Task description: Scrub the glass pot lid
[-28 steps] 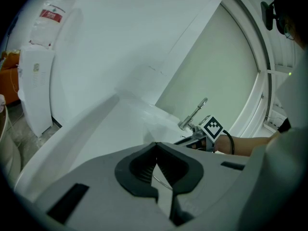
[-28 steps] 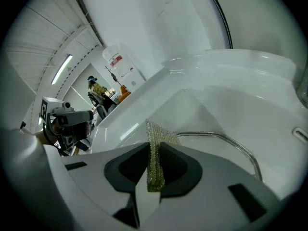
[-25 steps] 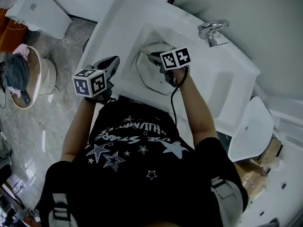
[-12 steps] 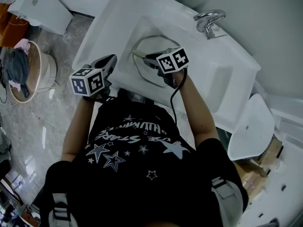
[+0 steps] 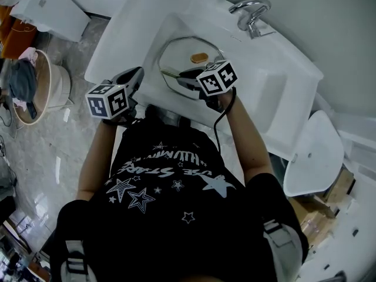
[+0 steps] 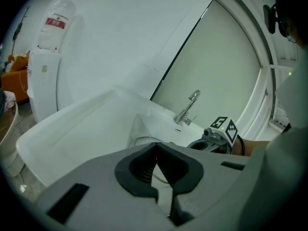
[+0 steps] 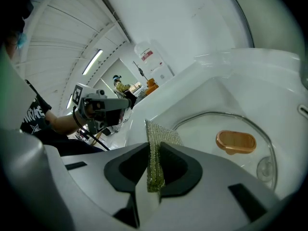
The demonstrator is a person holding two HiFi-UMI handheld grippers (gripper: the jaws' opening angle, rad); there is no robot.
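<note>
The glass pot lid (image 5: 179,54) lies flat in the white sink (image 5: 276,93), its wooden knob (image 5: 199,57) facing up. In the right gripper view the lid (image 7: 207,129) and knob (image 7: 235,141) sit just ahead of the jaws. My right gripper (image 5: 187,76) hovers over the lid's near edge, shut on a yellow-green scrub pad (image 7: 156,148) that stands on edge between the jaws. My left gripper (image 5: 137,76) is held over the sink's left rim, clear of the lid, with its jaws together and nothing in them (image 6: 155,165). Its own view shows the lid's rim (image 6: 143,140) beyond the jaws.
A chrome faucet (image 5: 249,10) stands at the sink's back edge. A white water dispenser (image 5: 50,7) and a round basket of clothes (image 5: 26,93) are on the floor to the left. A white oval lid-like piece (image 5: 311,154) is at the right.
My right gripper has drawn back toward the lid's near edge, uncovering the wooden knob. The left gripper has hardly moved.
</note>
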